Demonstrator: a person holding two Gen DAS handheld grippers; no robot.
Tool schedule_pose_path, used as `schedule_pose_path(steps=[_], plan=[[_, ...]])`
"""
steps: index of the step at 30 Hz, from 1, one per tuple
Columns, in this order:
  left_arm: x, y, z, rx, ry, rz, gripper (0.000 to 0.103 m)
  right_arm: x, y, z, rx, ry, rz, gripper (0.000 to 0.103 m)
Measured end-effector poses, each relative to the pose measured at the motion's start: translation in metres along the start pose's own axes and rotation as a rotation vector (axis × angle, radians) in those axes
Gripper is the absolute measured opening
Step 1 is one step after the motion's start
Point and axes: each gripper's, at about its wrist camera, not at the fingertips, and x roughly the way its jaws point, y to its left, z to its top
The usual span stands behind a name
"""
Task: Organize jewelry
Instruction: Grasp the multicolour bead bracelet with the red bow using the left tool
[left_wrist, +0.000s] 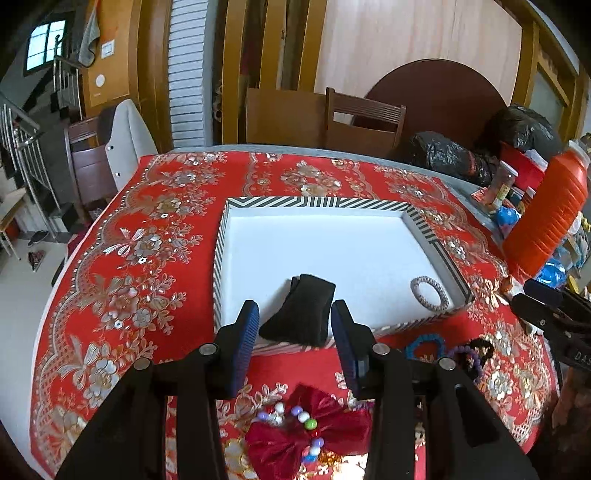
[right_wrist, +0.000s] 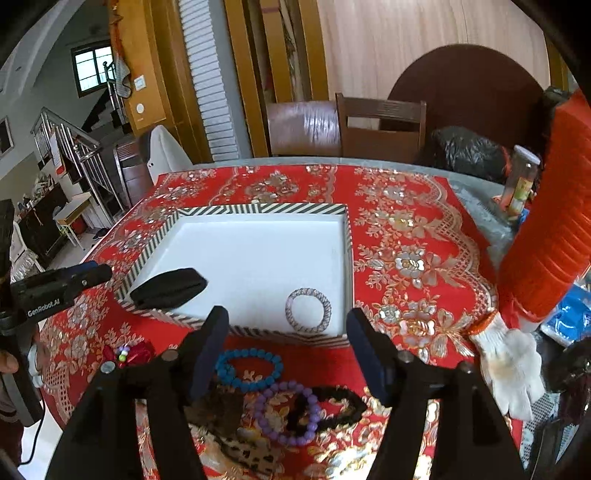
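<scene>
Already, from the left wrist, the left tool (left_wrist: 294, 325) stands released over the black folded fabric pouch (left_wrist: 300, 310) overhanging the striped-rimmed white tray (left_wrist: 424, 218); it could tip out. From the right wrist, the right tool (right_wrist: 286, 345) gapes empty above the blue beaded bracelet (right_wrist: 249, 369) on the tabletop; tangling neighbours threaten.

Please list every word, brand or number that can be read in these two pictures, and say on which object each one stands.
"GenRobot.AI": on the side of the left gripper, in the right wrist view.
"DAS", cut off by the frame edge: on the right gripper, in the left wrist view.
The label on the clear jar is too blurred to read.
</scene>
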Motion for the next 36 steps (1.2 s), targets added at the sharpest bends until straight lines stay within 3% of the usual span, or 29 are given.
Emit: schedule_pose_path(steps=[6, 16, 29, 36], plan=[[-0.010, -0.008, -0.014, 0.032, -0.014, 0.029, 0.038, -0.004, 0.006, -0.016, 0.001, 0.010, -0.004, 0.069], [-0.015, 0.000, -0.027, 0.001, 0.010, 0.007, 0.038, -0.004, 0.012, -0.022, -0.019, 0.021, -0.022, 0.069], [-0.013, 0.038, -0.053, -0.104, 0.153, -0.141, 0.038, -0.004, -0.006, -0.035, -0.029, 0.084, -0.024, 0.070], [-0.006, 0.042, -0.069, -0.122, 0.223, -0.192, 0.038, 0.002, -0.009, -0.041, 0.016, 0.123, 0.087, 0.069]])
